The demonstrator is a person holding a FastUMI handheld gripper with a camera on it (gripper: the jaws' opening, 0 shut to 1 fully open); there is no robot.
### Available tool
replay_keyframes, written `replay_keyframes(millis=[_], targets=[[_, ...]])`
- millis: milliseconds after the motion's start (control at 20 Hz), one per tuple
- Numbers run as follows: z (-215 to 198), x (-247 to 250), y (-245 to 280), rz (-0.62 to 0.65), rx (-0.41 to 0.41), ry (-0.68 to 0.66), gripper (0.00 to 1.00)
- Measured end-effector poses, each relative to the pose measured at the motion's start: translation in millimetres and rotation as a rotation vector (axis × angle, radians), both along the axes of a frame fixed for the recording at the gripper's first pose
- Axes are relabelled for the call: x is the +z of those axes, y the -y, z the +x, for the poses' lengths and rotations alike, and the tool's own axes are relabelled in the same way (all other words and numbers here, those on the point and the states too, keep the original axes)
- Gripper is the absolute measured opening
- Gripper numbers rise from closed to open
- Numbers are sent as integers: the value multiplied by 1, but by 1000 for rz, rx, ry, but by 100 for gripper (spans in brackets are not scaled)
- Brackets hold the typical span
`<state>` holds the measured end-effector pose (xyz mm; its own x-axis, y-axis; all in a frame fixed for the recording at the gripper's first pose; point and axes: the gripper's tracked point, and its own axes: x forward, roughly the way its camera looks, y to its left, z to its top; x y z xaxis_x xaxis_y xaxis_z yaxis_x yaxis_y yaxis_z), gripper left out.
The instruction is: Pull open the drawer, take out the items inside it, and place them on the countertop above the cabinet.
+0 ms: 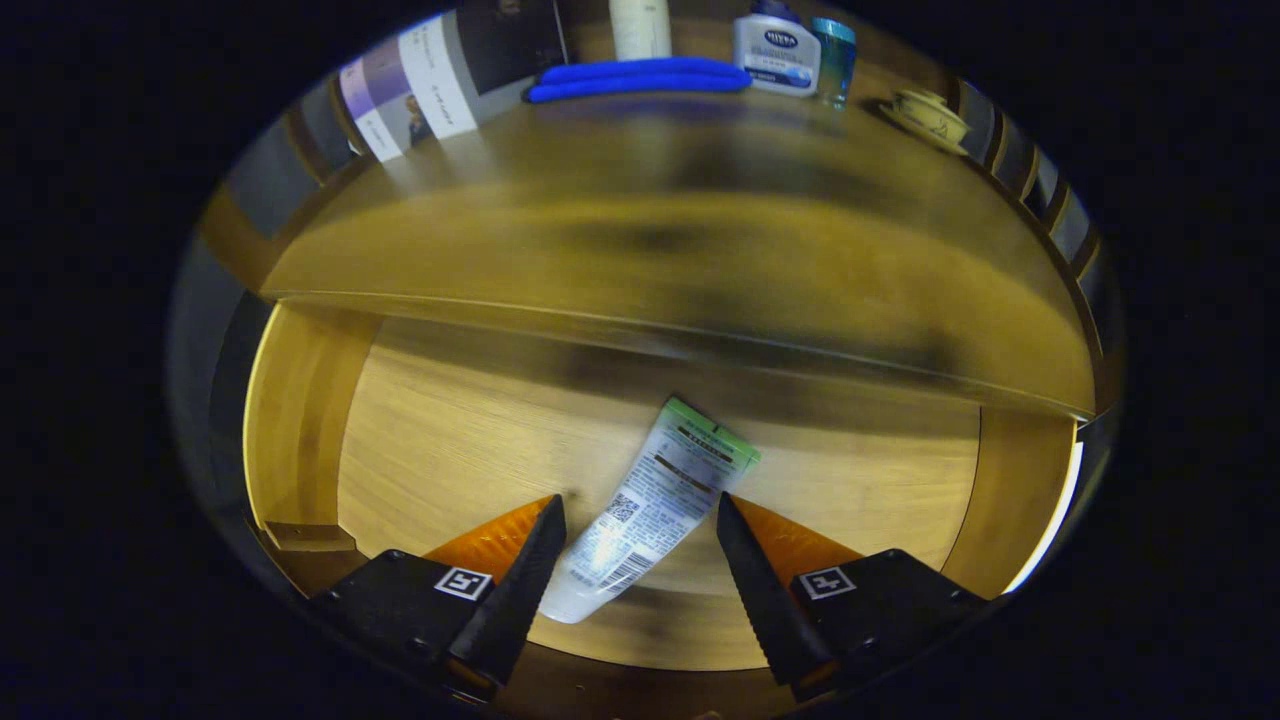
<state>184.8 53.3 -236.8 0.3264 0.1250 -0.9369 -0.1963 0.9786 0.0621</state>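
Drawer [450,440] is sitting open under the counter [650,240] w/ tube [650,505] lying flat inside, gripper [640,525] hanging wide around it, not touching, so pick-up step is pending; next needs closing on it, then lifting.

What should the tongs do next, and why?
Probably close on the tube. It lies slantwise on the floor of the open drawer, right between the open tongs, and neither finger touches it yet.
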Motion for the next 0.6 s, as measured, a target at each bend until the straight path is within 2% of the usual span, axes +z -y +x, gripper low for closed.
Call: replay_keyframes(millis=[200,350,550,600], targets=[[-1,-9,-4,-16,13,-32,86],[-9,-9,-8,-30,75,-61,56],[-11,-2,-8,-26,136,-10,36],[-7,-5,-9,-24,145,-7,26]])
